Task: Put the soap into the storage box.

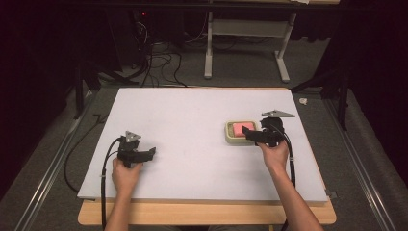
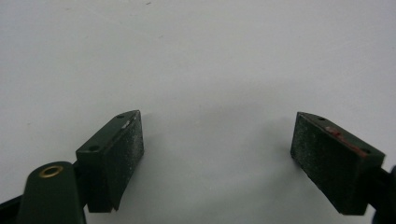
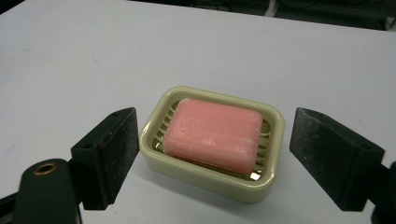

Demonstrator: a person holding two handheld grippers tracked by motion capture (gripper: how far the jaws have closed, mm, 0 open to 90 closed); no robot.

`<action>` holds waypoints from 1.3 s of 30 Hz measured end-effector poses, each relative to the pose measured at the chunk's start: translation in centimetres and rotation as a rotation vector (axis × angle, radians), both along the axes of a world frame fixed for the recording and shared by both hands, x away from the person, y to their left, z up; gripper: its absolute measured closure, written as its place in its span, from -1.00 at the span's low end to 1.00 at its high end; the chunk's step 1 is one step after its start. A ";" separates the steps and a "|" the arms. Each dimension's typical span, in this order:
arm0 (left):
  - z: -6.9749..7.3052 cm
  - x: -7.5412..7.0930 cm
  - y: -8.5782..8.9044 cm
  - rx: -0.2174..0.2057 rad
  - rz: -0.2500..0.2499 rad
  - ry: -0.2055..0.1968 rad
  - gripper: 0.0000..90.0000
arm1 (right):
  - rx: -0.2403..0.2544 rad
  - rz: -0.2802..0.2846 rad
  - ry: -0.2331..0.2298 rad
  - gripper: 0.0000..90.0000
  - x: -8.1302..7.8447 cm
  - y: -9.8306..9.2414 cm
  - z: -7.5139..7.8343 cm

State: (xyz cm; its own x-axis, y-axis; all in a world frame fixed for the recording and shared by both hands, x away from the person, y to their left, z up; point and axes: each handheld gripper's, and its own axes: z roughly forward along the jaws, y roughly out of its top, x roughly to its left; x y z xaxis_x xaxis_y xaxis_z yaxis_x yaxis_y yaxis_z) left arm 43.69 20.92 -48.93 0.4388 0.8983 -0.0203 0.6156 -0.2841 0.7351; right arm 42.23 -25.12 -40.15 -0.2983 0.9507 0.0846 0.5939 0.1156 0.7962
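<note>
A pink bar of soap (image 3: 214, 134) lies in a cream soap dish (image 3: 154, 144) on the white table top. From above, the soap dish (image 1: 230, 134) sits right of centre, with the soap (image 1: 238, 128) partly behind my right gripper (image 1: 250, 135). That right gripper (image 3: 215, 156) is open, one jaw on each side of the dish, close to its walls but apart from them. My left gripper (image 1: 150, 154) rests low at the front left, open, nothing between its pads (image 2: 128, 144) but bare board.
The white board (image 1: 192, 115) lies on a wooden table, whose front edge (image 1: 207, 214) shows below it. Beyond the far edge are a table frame's legs (image 1: 208, 48) and cables (image 1: 159, 62) on the floor. A small white scrap (image 1: 303, 101) lies off the board's right corner.
</note>
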 end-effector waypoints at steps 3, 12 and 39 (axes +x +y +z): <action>0.0 0.0 0.0 0.000 0.000 0.000 -0.61 | -0.001 0.005 -0.006 -0.64 -0.3 -0.1 0.2; 0.0 0.0 0.0 0.000 0.000 -0.001 -0.61 | 0.005 0.018 -0.032 -0.63 -1.3 -0.3 0.6; 0.0 0.0 0.0 0.000 0.000 0.000 -0.61 | 0.036 0.001 -0.049 -0.58 -3.8 -2.5 0.6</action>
State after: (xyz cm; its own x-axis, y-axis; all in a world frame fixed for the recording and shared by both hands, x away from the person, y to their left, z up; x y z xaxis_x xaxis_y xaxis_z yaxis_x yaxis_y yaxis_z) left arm 43.69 20.92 -48.93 0.4391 0.8982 -0.0199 0.6152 -0.2845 0.7352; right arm 38.48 -27.65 -39.55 -0.3039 0.9471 0.1036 0.5536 0.0870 0.8282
